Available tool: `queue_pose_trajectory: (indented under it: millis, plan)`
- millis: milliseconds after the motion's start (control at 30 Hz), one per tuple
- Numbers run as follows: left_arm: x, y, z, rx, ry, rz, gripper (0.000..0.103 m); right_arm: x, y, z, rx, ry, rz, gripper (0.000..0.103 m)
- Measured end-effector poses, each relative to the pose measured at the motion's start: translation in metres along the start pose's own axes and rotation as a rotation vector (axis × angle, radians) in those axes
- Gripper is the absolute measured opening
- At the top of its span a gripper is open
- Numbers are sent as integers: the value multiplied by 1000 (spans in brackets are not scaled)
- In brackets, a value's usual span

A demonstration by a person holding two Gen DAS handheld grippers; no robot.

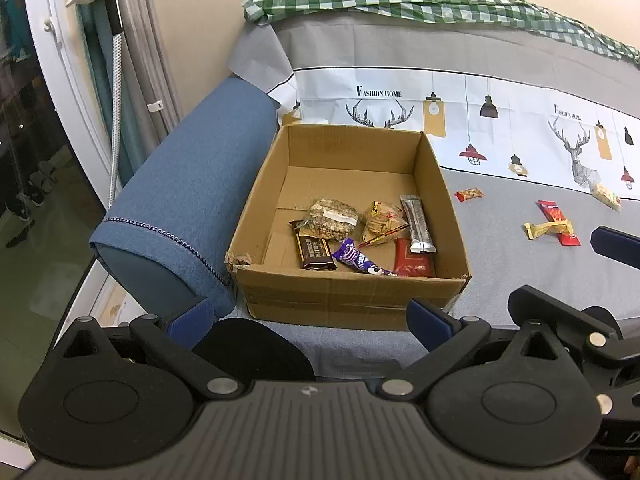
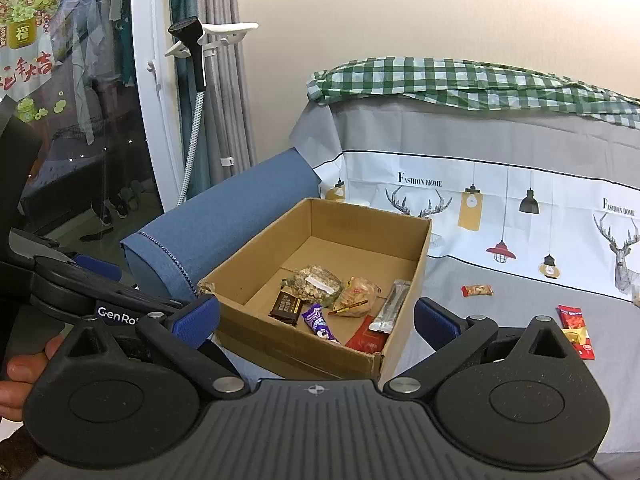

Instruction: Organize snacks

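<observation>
Left wrist view: cardboard box holds six snacks; left gripper is spread, empty. Right wrist view alone shows a hand; right gripper is spread, empty.

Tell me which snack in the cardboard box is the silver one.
The long silver foil stick pack, lying by the cardboard box's right wall with its end over the red packet. Every other snack inside is brown, purple, red or clear-wrapped.
</observation>
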State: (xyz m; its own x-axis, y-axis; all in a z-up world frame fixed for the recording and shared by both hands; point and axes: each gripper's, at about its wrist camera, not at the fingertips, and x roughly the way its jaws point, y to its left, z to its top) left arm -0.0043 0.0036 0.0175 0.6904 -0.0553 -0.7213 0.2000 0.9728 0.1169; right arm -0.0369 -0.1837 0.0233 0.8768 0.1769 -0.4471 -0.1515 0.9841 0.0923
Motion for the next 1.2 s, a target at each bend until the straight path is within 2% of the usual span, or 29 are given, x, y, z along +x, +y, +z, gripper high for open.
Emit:
queue_pose_trajectory:
  millis: [667, 900, 1033, 1200]
  plan:
    - [20, -13, 1, 46, 57, 2, 103, 13, -16, -9, 51, 31, 5, 102]
    - [41, -28, 8, 77, 115, -11, 103, 22, -32, -16, 89, 45, -6, 102]
    - [56, -49, 21, 109, 142, -39, 103, 22, -57, -21, 108, 31, -82, 102]
    - [86, -96, 57, 150, 184, -151, 103, 14, -118, -31, 171, 12, -240, 102]
